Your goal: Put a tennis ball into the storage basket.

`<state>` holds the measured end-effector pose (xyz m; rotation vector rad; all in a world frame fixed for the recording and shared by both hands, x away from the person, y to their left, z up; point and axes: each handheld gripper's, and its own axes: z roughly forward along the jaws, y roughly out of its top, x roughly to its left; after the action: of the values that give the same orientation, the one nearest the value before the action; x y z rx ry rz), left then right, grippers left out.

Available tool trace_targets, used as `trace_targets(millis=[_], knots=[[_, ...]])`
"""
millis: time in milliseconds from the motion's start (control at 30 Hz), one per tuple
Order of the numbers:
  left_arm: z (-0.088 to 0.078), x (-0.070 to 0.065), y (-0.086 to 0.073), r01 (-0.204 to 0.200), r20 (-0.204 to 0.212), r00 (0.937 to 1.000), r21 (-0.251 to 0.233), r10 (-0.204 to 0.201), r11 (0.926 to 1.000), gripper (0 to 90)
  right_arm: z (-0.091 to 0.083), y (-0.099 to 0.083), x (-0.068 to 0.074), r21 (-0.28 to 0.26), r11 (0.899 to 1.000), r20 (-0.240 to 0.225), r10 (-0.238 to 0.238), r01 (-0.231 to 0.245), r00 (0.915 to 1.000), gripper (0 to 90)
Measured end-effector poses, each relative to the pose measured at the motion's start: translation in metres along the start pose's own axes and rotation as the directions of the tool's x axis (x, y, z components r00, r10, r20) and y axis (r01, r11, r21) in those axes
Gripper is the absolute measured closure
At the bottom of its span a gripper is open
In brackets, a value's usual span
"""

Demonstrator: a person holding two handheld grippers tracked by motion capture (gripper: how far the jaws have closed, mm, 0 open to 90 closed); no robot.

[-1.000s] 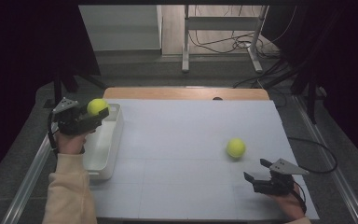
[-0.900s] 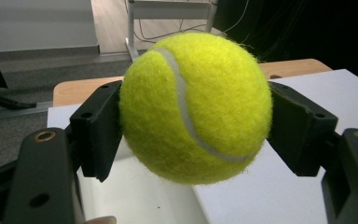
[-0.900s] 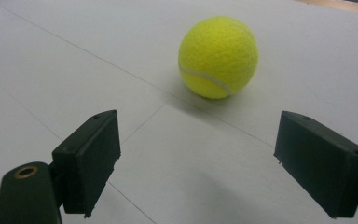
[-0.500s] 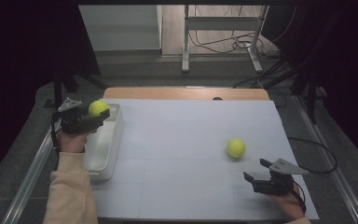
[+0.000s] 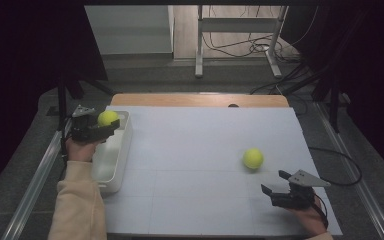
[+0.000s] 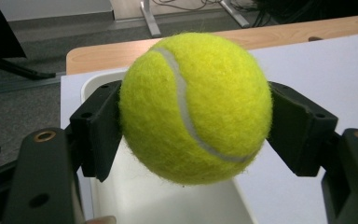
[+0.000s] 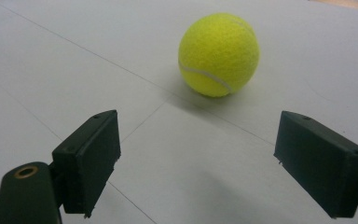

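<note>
Near right corner of the table: the right gripper sits low over the white surface in the person's right hand, jaws spread wide with nothing between them. In the right gripper view the two black pads stand well apart, aimed at the loose ball.

Loose tennis ball: yellow, resting on the white surface just beyond the right gripper, toward the table's right edge, apart from the jaws. Seam line visible on its lower side in the right gripper view. It throws a soft shadow toward the gripper.

Left edge, a little farther on: a white tray, long and narrow, lies along the table's left edge. Inside looks bare where visible.

Over the far end of that tray: the left gripper, held in the left hand, cream sleeve behind it. Jaws are pinching a second tennis ball; in the left gripper view both pads press against the sides of that ball, which hangs above the tray's open inside, clear of its floor. The tray's rim shows behind the ball.

Far edge: a bare wooden strip of table beyond the white sheet. Past that, grey floor, a metal stand and cables.
</note>
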<state>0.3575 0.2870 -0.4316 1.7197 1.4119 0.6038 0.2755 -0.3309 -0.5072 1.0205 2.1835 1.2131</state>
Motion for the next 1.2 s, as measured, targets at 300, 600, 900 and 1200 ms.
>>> trace_targets(millis=[300, 600, 900, 1200], knots=[[0.008, 0.002, -0.002, -0.006, -0.014, 0.9999, 0.045, 0.007, 0.999, 26.1, 0.0, 0.0, 0.0, 0.001, 1.0, 0.0, 0.0, 0.0, 1.0, 15.0], [0.013, 0.001, -0.003, -0.021, -0.037, 0.999, 0.095, 0.025, 0.9952, 26.0, 0.0, 0.0, 0.0, 0.002, 1.0, -0.001, 0.0, 0.0, 1.0, 15.0], [0.019, 0.002, -0.005, -0.029, -0.044, 0.9984, 0.138, 0.035, 0.99, 26.0, 0.001, 0.0, 0.0, 0.001, 1.0, -0.003, 0.002, -0.002, 1.0, 15.0], [0.015, 0.003, -0.004, -0.027, -0.077, 0.9965, 0.095, 0.034, 0.9951, 16.5, 0.0, 0.0, 0.0, 0.005, 1.0, 0.002, 0.0, 0.0, 1.0, 15.0]])
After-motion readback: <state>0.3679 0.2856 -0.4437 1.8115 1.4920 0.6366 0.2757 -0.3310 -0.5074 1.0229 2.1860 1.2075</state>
